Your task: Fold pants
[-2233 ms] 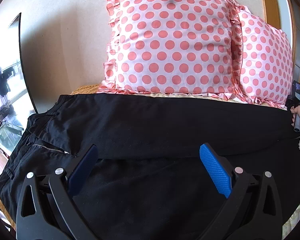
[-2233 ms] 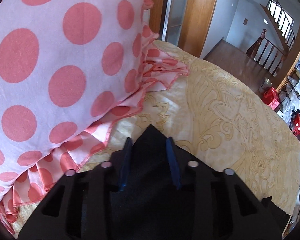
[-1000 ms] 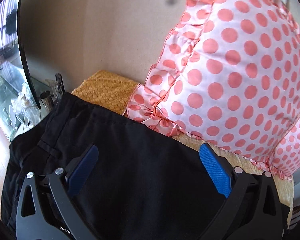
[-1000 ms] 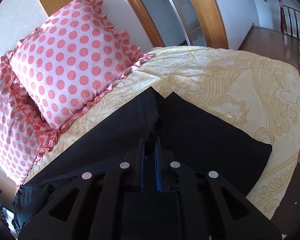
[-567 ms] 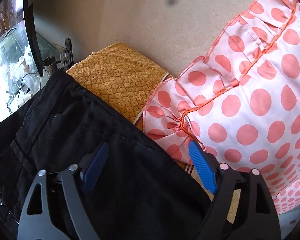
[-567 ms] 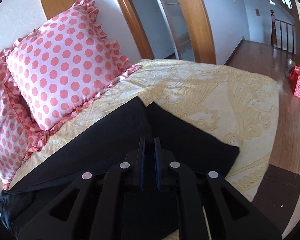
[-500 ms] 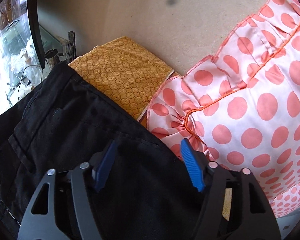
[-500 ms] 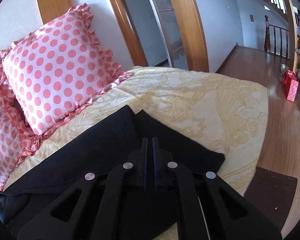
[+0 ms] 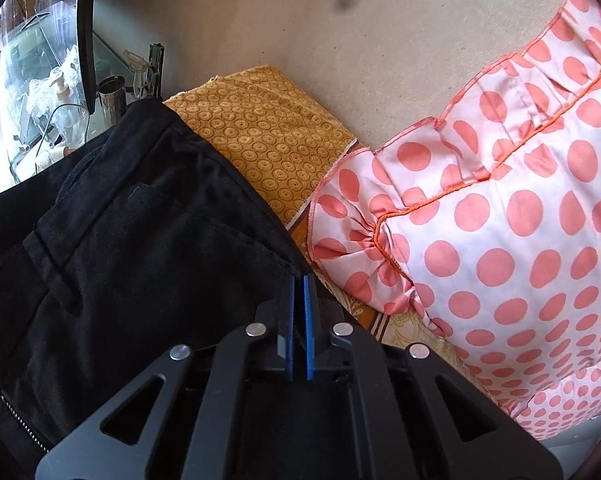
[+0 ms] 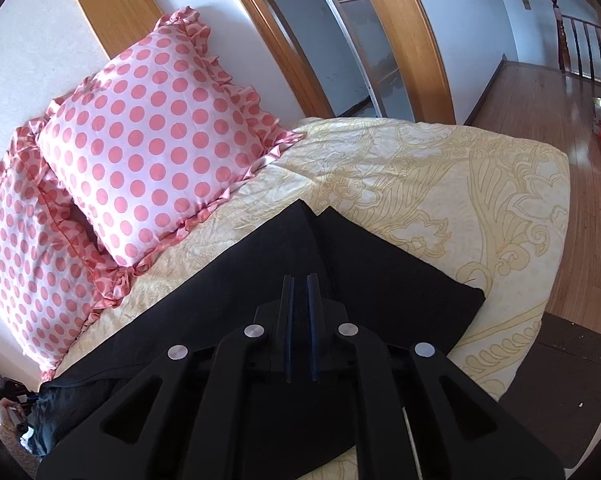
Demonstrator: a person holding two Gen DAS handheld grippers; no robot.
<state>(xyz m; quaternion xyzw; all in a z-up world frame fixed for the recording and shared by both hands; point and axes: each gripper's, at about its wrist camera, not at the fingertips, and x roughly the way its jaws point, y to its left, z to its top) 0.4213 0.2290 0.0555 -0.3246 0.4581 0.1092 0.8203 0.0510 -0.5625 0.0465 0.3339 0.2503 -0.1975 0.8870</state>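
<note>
The black woven cotton pants (image 9: 140,264) lay along the head edge of the bed (image 10: 440,184), whose cream quilt bore a raised leaf pattern. My left fingers (image 9: 297,292), wide apart half a second before, had pressed together on the waist-end edge of the cloth, beside the mustard circle-print sheet (image 9: 268,144) and the satiny pink polka-dot frilled pillow (image 9: 500,216). My right fingers (image 10: 299,292) stayed pinched on the leg cuff (image 10: 300,236), with the two legs spread flat beneath toward the bed's far corner.
</note>
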